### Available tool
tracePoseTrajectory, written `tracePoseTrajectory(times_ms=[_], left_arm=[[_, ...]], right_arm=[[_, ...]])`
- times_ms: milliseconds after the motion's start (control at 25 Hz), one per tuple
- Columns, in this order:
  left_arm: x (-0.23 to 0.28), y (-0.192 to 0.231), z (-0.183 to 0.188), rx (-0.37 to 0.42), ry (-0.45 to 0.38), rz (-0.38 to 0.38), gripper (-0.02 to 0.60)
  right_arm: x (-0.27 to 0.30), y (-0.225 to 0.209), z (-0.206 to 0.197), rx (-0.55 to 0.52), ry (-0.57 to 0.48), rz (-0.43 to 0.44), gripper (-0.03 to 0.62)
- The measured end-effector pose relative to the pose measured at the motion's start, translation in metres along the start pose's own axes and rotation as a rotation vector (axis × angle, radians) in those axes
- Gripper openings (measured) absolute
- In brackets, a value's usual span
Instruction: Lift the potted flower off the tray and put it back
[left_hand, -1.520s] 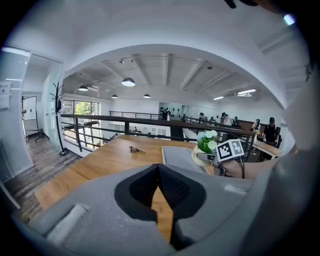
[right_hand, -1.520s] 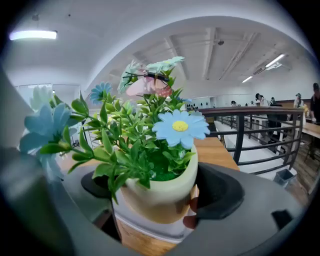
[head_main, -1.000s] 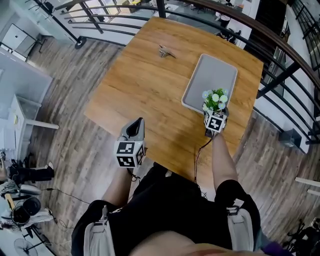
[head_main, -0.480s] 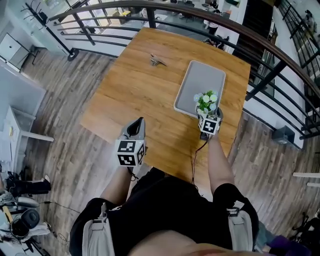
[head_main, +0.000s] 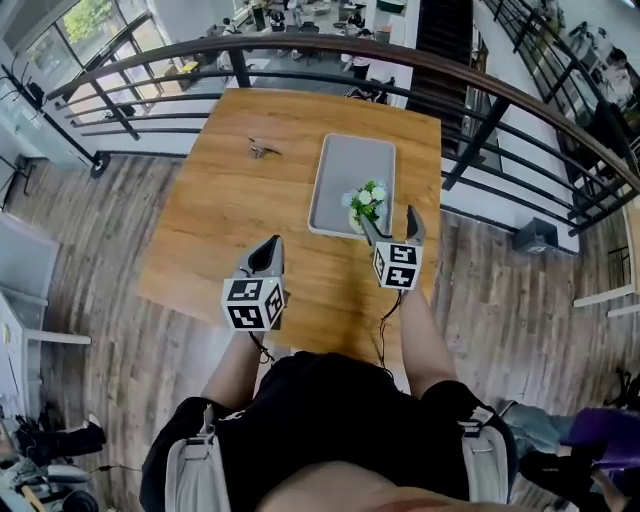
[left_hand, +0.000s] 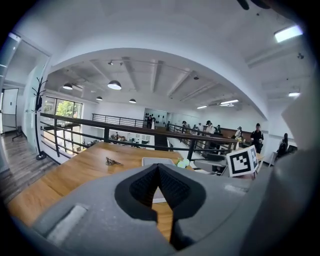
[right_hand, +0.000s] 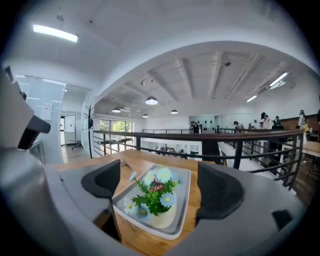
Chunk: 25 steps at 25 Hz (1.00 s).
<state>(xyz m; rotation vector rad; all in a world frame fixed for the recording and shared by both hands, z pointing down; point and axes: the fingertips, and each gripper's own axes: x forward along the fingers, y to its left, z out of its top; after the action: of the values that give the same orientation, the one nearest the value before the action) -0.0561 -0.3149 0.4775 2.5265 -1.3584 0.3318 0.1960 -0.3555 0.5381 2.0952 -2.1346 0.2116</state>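
Observation:
The potted flower (head_main: 367, 202), a cream pot with blue and white blooms, stands on the near right corner of the grey tray (head_main: 345, 160). My right gripper (head_main: 388, 219) hovers open just short of it, near the table's front edge, its jaws wide and apart from the pot. In the right gripper view the flower (right_hand: 154, 192) shows lower down between the open jaws of the right gripper (right_hand: 159, 182), on the tray (right_hand: 183, 192). My left gripper (head_main: 266, 256) is shut and empty over the table's near left side; in its own view the left gripper (left_hand: 159, 172) has its pads meeting.
A small metal object (head_main: 263, 150) lies on the wooden table (head_main: 230, 210) left of the tray. A dark railing (head_main: 470, 90) curves close behind and to the right of the table. Wooden floor lies below on the left.
My right gripper has risen and drawn back from the pot, which stays on the tray. The left gripper has lifted slightly.

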Motion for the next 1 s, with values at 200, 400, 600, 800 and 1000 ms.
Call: tracePoseTrajectory(times_ms=[200, 400, 600, 800, 1000], left_arm=[[0.009, -0.020, 0.014, 0.005, -0.050, -0.085, 0.012], [0.015, -0.041, 0.031, 0.028, -0.110, -0.157, 0.012], [0.018, -0.057, 0.040, 0.034, -0.133, -0.203, 0.012], [0.020, -0.065, 0.041, 0.069, -0.124, -0.211, 0.012], [0.020, -0.068, 0.043, 0.083, -0.141, -0.230, 0.012]], right_arm=[[-0.057, -0.005, 0.078, -0.013, -0.205, -0.049, 0.357], [-0.105, -0.022, 0.107, -0.057, -0.258, -0.226, -0.005], [-0.129, -0.024, 0.100, 0.057, -0.257, -0.196, -0.005], [-0.142, -0.027, 0.102, 0.075, -0.264, -0.194, -0.005], [-0.139, -0.023, 0.104, 0.076, -0.275, -0.187, -0.005]])
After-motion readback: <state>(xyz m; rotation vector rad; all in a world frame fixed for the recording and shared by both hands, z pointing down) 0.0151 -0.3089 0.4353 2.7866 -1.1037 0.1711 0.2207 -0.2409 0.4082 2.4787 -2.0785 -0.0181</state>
